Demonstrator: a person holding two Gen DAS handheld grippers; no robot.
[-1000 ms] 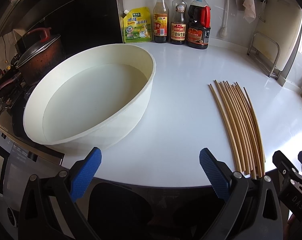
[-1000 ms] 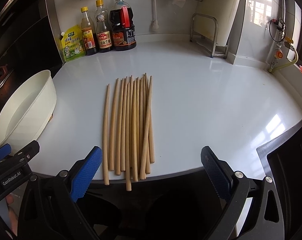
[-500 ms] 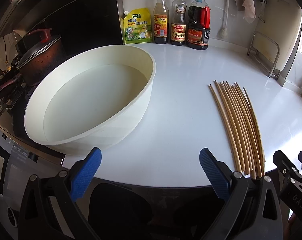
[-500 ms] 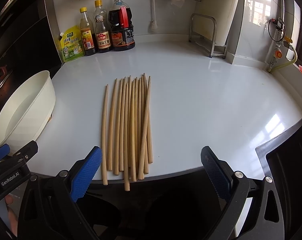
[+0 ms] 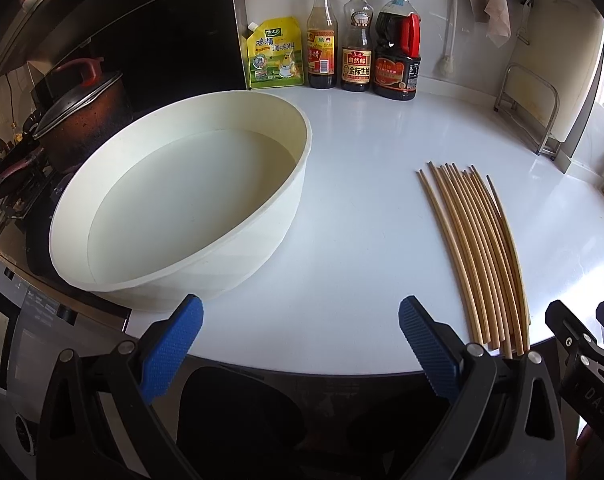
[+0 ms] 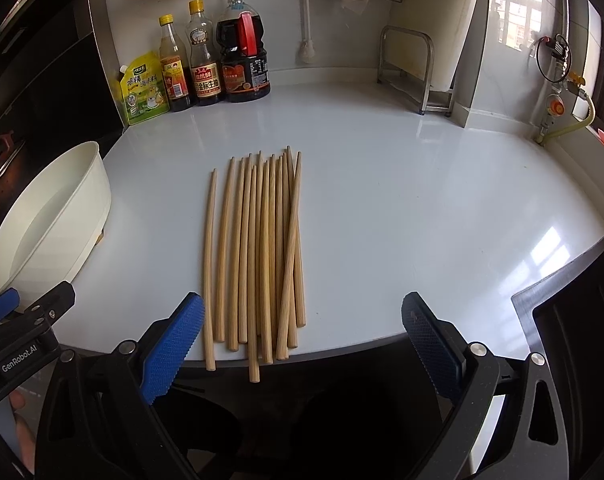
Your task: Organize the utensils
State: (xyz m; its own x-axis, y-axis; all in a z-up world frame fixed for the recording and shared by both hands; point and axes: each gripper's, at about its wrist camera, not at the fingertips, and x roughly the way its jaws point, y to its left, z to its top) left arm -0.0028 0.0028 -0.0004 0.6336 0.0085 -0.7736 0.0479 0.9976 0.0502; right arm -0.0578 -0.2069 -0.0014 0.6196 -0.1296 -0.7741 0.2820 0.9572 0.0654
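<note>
Pale wooden chopsticks (image 6: 258, 256) lie loose in a rough row on the white counter (image 6: 421, 200), one crossing the others at a slant and several thick ends jutting past the near edge, as a person readies two sets of tongs over a kitchen worktop. The right tongs (image 6: 302, 340) hover at the counter's edge just short of the chopsticks, blue pads spread wide and holding nothing; the left tongs (image 5: 300, 344) hang likewise apart and empty, between the chopsticks and a white basin (image 5: 298, 184) that stands to the left, nearer the stove. The basin holds no utensils, though a faint line around its inner wall suggests shallow water. Sauce bottles (image 6: 206, 60) line the back wall, well clear of the work. By these views the tidying has not yet begun: no chopstick is lifted or gathered, and the whole bundle remains to be picked up and put away.
</note>
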